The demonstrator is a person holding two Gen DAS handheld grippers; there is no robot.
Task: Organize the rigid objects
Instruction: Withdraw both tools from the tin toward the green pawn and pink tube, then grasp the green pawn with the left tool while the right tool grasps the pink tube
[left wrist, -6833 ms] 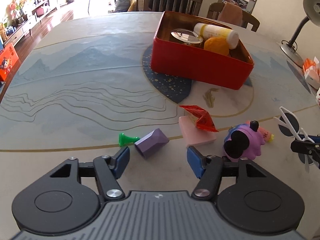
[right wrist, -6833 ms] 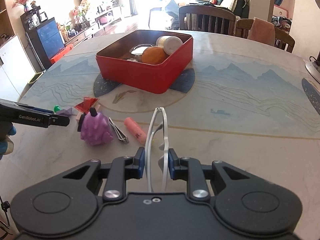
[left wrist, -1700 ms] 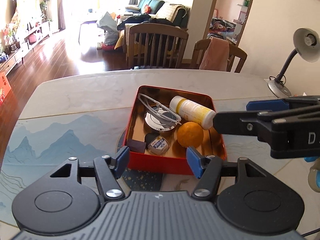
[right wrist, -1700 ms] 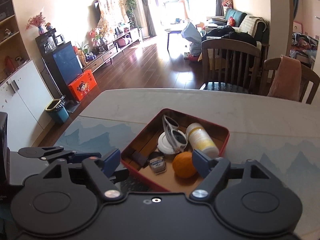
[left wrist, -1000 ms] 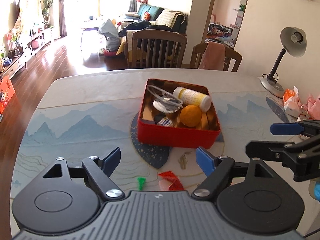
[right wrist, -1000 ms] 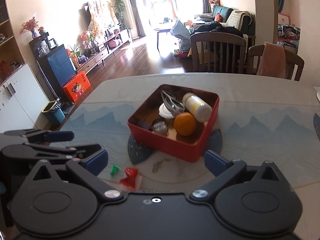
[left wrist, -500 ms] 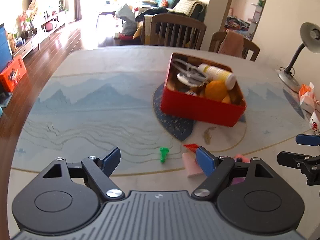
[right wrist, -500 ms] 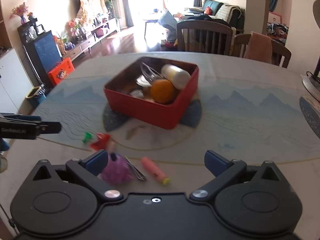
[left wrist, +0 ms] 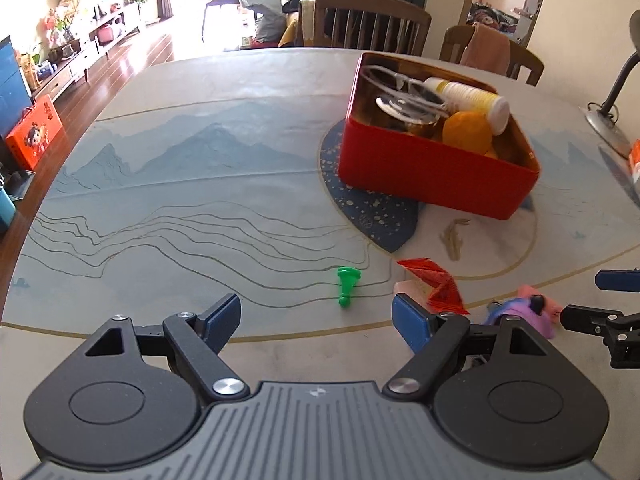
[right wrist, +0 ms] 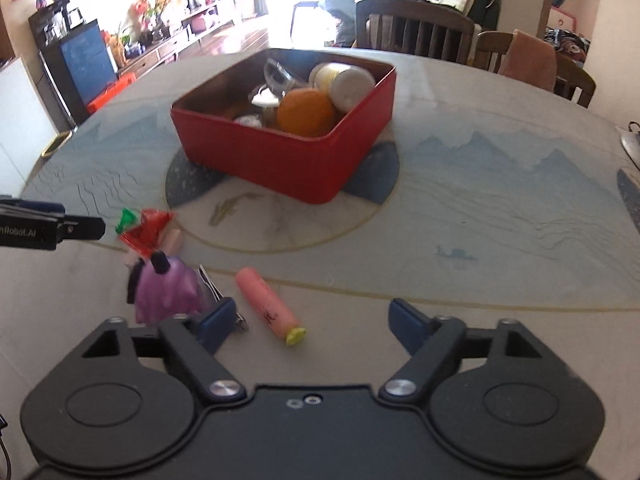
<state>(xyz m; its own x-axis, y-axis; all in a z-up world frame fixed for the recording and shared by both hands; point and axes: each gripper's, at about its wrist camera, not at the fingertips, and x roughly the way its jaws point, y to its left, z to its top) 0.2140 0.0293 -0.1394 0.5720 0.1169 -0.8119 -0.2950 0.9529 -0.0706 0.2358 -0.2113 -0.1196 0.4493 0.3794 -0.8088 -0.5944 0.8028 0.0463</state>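
Note:
A red tin box (left wrist: 432,168) (right wrist: 288,168) stands on the table holding white glasses (left wrist: 400,88), a bottle (left wrist: 468,98), an orange (right wrist: 306,112) and small items. Near the front lie a green pawn (left wrist: 346,284), a red packet (left wrist: 434,280) over a pink block, a purple toy (right wrist: 164,290), nail clippers (right wrist: 212,288) and a pink tube (right wrist: 268,306). My left gripper (left wrist: 316,320) is open and empty, just short of the pawn. My right gripper (right wrist: 310,318) is open and empty, low over the pink tube.
The table (left wrist: 200,184) has a blue mountain print. Chairs (left wrist: 368,24) stand at its far side. A desk lamp base (left wrist: 608,124) sits at the far right. My right gripper shows in the left wrist view (left wrist: 600,312), beside the purple toy.
Both grippers have pulled back from above the box and come down low near the front of the table. The glasses once held by the right gripper now lie in the box.

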